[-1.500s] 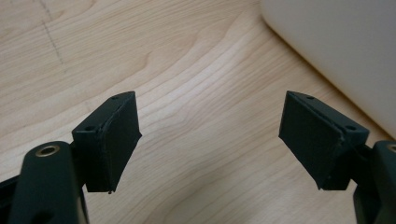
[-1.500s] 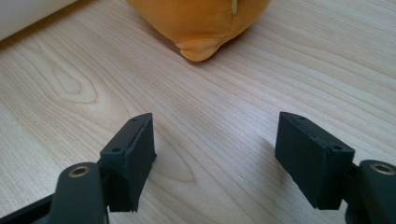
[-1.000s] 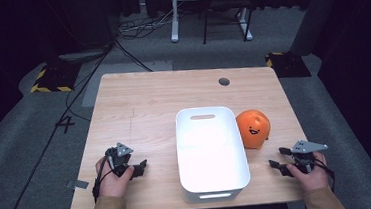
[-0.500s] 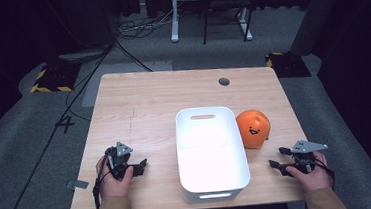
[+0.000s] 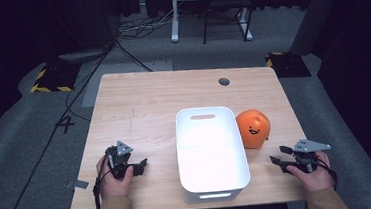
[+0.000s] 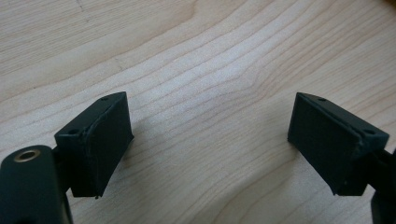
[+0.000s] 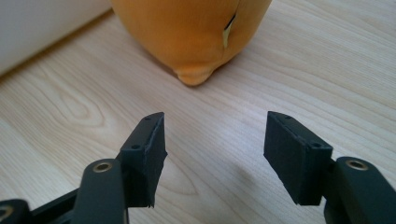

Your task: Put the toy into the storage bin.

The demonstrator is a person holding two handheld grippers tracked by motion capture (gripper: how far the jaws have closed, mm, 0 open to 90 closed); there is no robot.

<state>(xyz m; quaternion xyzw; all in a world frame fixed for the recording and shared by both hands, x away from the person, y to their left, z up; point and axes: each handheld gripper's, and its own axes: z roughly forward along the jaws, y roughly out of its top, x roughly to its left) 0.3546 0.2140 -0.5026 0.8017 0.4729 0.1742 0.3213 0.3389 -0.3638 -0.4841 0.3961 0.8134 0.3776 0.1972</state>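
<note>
I see bare wood ahead of my left gripper (image 5: 139,167), nothing between its spread jaws, and open table (image 5: 143,103) stretching to the far edge. The white bin (image 5: 210,155) walls off the middle, standing between both hands. My right gripper (image 5: 279,155) has a short clear strip of wood before the orange plush ball (image 5: 253,128), which sits just beside the bin's right wall.

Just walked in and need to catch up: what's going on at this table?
A person sits at a wooden table with a gripper in each hand. The right gripper, empty, points at an orange plush toy standing beside a white bin; its jaws have just been closing a little. The left gripper rests open on bare wood. Nothing is held yet.
</note>
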